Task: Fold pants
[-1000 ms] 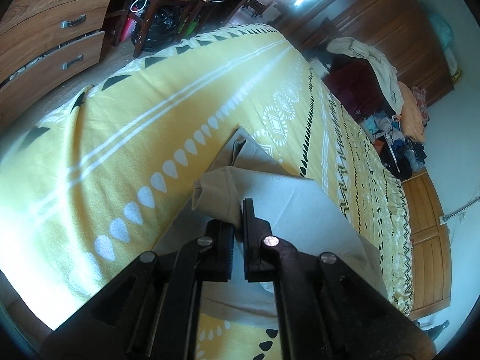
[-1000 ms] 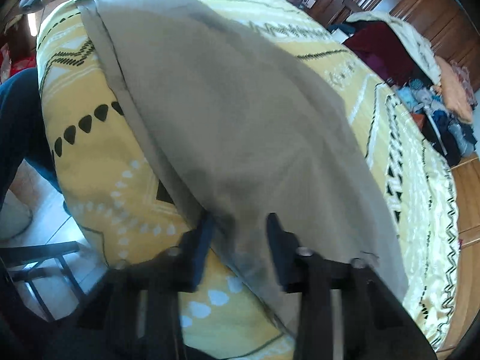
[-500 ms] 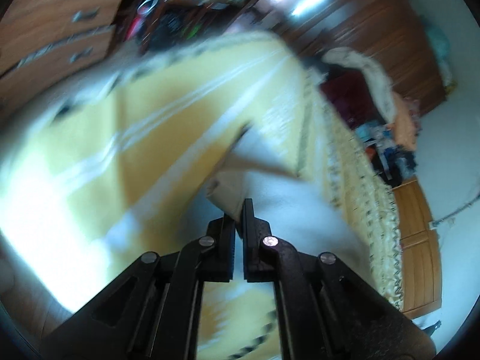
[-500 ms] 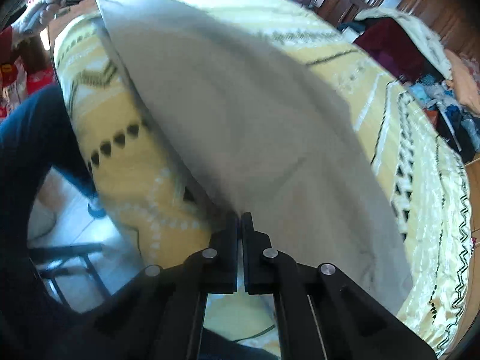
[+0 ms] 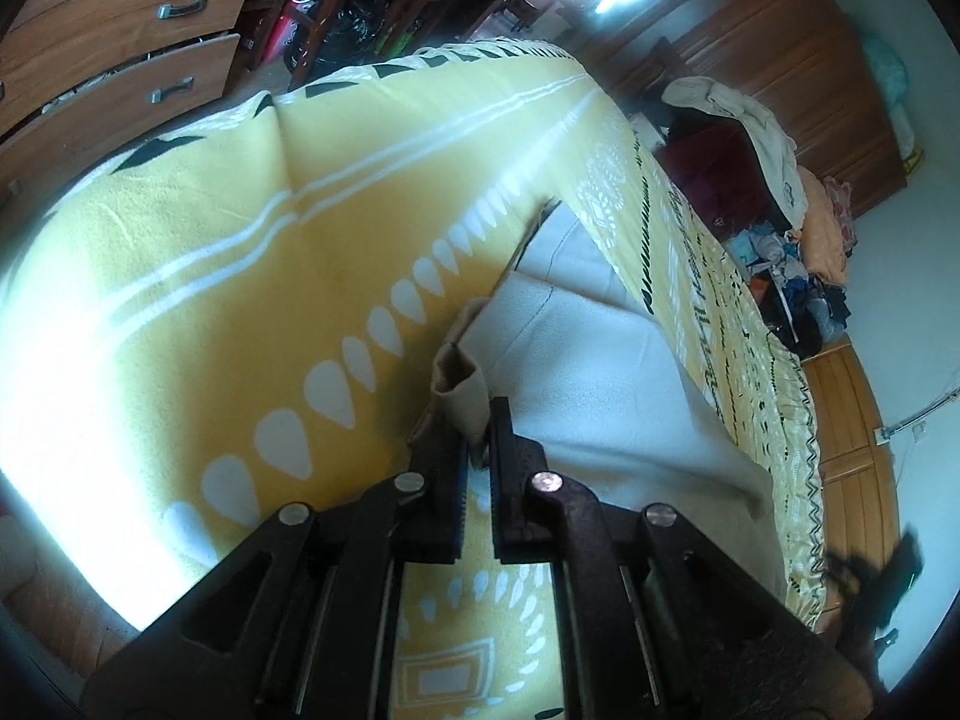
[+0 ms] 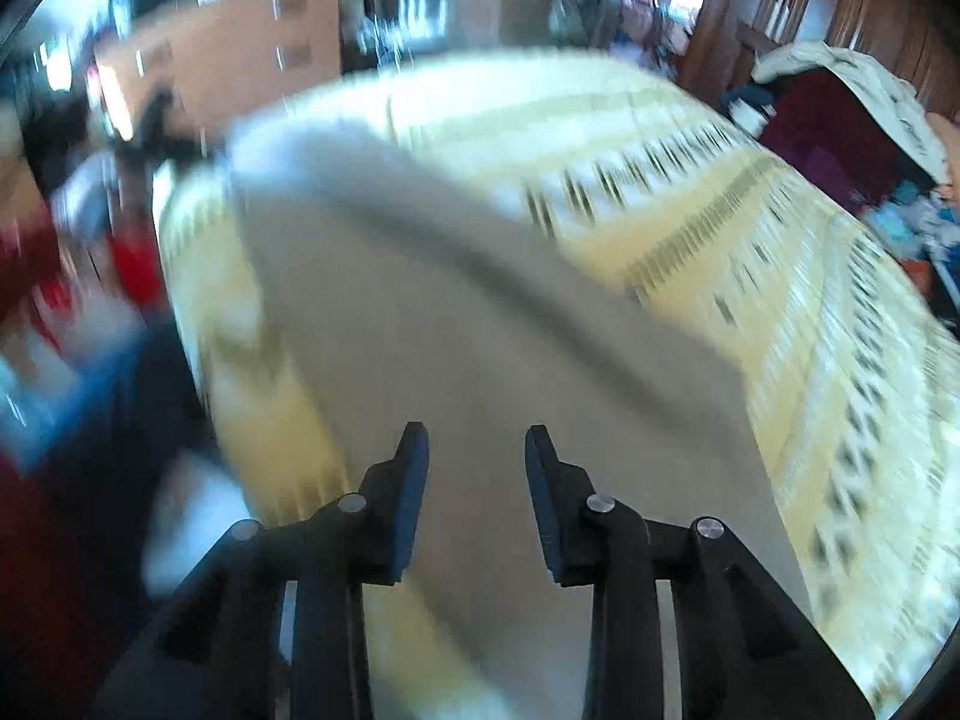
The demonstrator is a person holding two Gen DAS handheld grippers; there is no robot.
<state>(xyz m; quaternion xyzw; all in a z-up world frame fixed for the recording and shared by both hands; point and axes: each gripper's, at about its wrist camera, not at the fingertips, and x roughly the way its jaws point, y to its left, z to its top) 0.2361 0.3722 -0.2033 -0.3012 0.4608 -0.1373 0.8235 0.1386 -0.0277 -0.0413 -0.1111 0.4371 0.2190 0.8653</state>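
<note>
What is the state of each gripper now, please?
Left gripper: shut on the pants, at a bunched edge.
Right gripper: open, holding nothing, above the pants.

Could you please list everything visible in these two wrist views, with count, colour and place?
Beige fabric pants: one, beige-grey, spread on the bed, one corner pinched by the left gripper.
Yellow patterned bedspread: one, yellow with white and black motifs, covering the bed.
Wooden chest of drawers: one, brown with metal handles, beyond the bed's far left corner.
Pile of mixed clothes: one heap, white, maroon, orange and blue, right of the bed.
Dark wooden wardrobe: one, brown, along the far wall.
Left gripper: black, shut on the pants' corner.
Right gripper: black, open above the pants; view blurred.
</note>
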